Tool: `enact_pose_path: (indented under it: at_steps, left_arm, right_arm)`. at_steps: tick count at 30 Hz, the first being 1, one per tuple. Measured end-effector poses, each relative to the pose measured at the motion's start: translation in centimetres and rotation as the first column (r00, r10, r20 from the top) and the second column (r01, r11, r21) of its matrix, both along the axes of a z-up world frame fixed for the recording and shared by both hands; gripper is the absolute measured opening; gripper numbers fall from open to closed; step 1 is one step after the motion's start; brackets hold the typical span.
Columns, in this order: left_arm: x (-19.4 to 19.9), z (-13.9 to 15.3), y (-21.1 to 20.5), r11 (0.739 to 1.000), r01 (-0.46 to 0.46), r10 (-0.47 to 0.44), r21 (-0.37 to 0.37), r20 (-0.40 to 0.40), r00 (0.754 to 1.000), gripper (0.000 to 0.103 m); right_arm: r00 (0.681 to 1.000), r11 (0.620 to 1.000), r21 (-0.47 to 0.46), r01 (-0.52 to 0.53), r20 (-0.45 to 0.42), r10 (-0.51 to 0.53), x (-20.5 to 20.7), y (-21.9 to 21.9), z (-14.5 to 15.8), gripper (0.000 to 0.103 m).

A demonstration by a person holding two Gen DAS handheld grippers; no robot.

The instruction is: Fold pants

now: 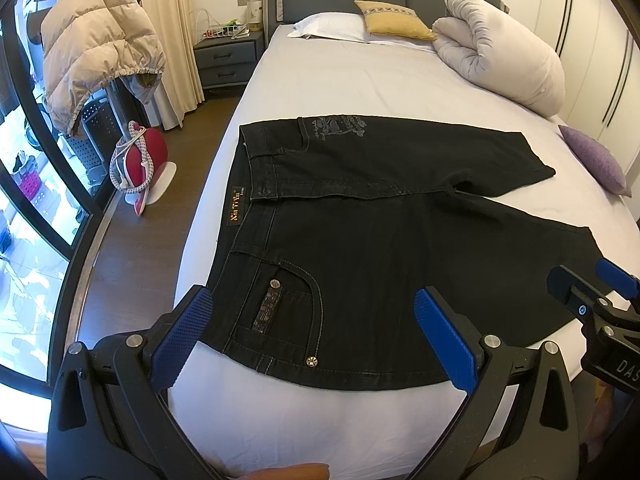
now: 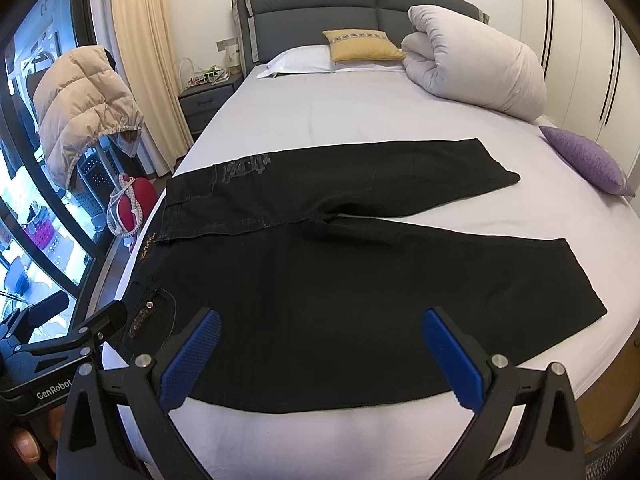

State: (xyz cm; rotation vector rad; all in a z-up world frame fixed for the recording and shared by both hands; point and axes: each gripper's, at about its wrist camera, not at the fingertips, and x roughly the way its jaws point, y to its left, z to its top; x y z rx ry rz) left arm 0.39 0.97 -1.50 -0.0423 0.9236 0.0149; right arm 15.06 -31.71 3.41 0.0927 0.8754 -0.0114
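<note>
Black jeans [image 1: 380, 240] lie flat on the bed, waistband to the left, both legs spread apart to the right; they also show in the right wrist view [image 2: 340, 280]. My left gripper [image 1: 316, 340] is open and empty, hovering over the near front pocket and near hem edge. My right gripper [image 2: 320, 360] is open and empty, above the near edge of the near leg. The right gripper also shows at the right edge of the left wrist view [image 1: 592, 300]. The left gripper shows at the lower left of the right wrist view [image 2: 80, 340].
The bed [image 1: 360, 80] has a white sheet, a white pillow [image 1: 332, 26], a yellow cushion [image 1: 390, 18], a rolled duvet [image 1: 500, 56] and a purple cushion [image 1: 596, 160]. On the left stand a nightstand [image 1: 226, 56], a red iron [image 1: 140, 160] on the floor, and a beige jacket [image 1: 96, 52].
</note>
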Motion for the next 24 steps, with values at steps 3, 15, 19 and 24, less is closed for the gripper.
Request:
enact_pose_path:
  at_steps: [3,15,19,24]
  left_arm:
    - [0.00,-0.01,0.00,1.000,0.000,0.000,0.000,0.000,1.000,0.103]
    - [-0.14,-0.30,0.09,1.000,0.000,0.000,0.001,-0.002,1.000,0.103]
    - [-0.14,-0.31,0.08,1.000,-0.001,0.001,0.000,-0.002,1.000,0.103]
    - [-0.13,-0.31,0.07,1.000,-0.001,0.001,0.001,-0.003,1.000,0.103]
  right_arm:
    - [1.000,1.000,0.000,-0.001,-0.004,0.001,-0.09,-0.01,-0.06,0.103]
    - [1.000,1.000,-0.004,-0.003,-0.014,0.003,0.10,0.06,-0.03,0.103]
    - [1.000,1.000,-0.007,-0.005,-0.017,0.005,0.07,0.08,-0.03,0.103]
    - [1.000,1.000,-0.006,-0.005,-0.019,0.005,0.17,0.10,-0.04,0.103]
